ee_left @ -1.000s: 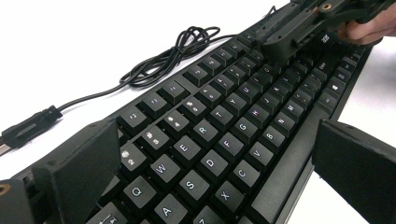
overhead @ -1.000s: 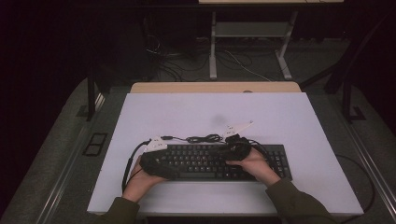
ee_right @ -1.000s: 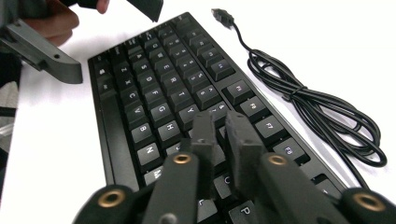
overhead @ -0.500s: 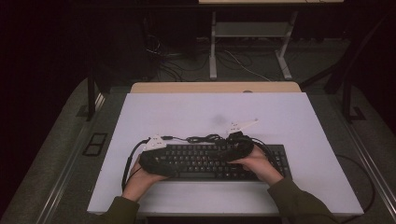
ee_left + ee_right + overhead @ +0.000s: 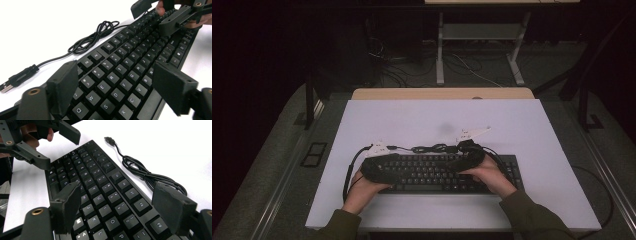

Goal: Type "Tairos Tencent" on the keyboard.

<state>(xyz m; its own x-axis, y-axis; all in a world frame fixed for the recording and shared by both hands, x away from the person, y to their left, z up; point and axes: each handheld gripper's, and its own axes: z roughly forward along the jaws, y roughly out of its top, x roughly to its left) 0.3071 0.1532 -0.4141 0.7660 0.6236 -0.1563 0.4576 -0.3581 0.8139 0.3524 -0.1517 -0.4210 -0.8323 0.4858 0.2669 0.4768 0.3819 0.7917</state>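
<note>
Right gripper [image 5: 469,155] has just spread, left gripper [image 5: 374,167] narrowed slightly; both gape empty above the keyboard [image 5: 437,172], lower centre. Rigid, light: grasp the ends.

The keyboard [image 5: 447,172] is black with pale letters on its keys. Its cable [image 5: 92,37] and plug [image 5: 17,78] are black too, the plug tipped in silver. The table [image 5: 512,125] is plain white with a tan wooden edge. Both sleeves [image 5: 532,220] are dark olive green.
</note>
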